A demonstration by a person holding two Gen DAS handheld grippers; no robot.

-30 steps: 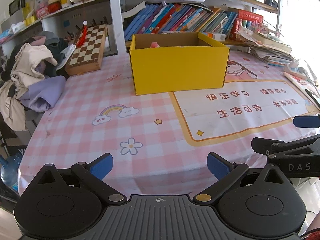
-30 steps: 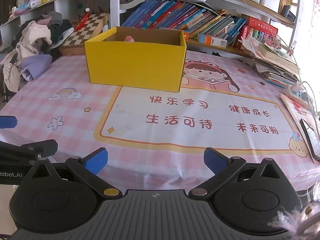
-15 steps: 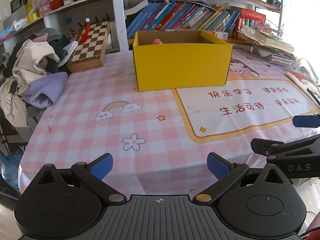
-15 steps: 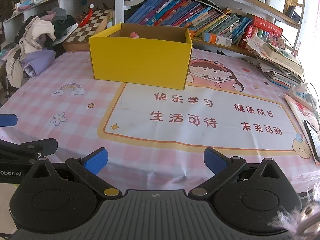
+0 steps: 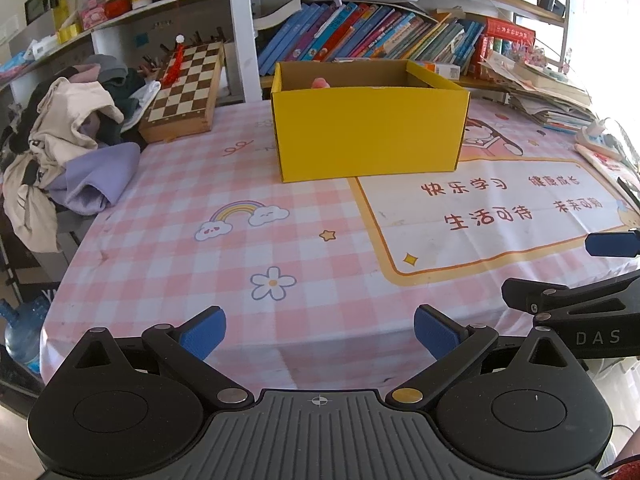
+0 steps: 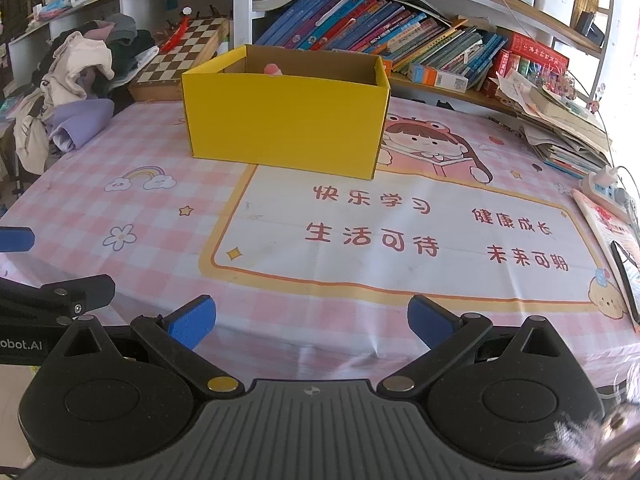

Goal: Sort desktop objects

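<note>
My left tool and my right tool hang side by side over the near edge of the counter, each with its blue pads spread wide and nothing between them. The pink checked cloth drops away just under the pads, and from there up to 12 o'clock the counter lies bare and flat all the way to the yellow cardboard box. The box stands square and open-topped, its near wall plain yellow and its inside brown, with a small pink object just showing above the rim; what it is I cannot tell. At 10 o'clock in the left view a heap of clothes spills over the counter's left edge beside a chessboard leaning against the bookshelf. At 2 o'clock in the right view stacked papers and a power strip crowd the right edge.
</note>
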